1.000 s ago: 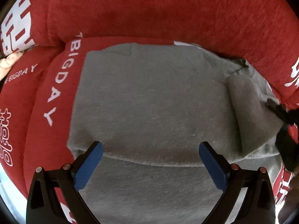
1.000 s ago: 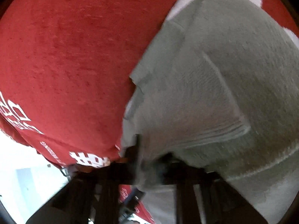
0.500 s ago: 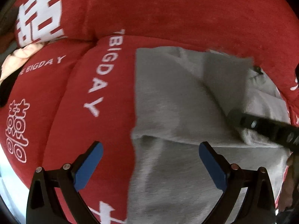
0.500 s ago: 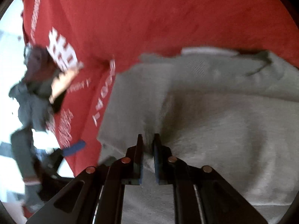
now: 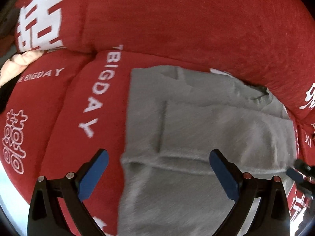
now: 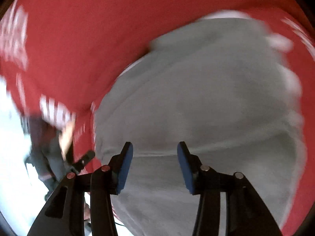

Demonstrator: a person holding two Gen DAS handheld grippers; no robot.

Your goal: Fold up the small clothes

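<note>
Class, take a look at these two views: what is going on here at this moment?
A person with a handheld gripper in each hand is folding a small grey fleece garment on a red cushioned sofa with white lettering. The garment lies partly folded, with layered edges showing. The left gripper hovers wide open above it, holding nothing. The right gripper is opening its jaws over the cloth, with nothing pinched between them.

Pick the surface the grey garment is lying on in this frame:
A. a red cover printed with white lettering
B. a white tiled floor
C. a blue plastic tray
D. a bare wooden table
A: in the left wrist view the grey garment lies spread on a red cover with white printed lettering, including "BIGDAY", beside it.
</note>
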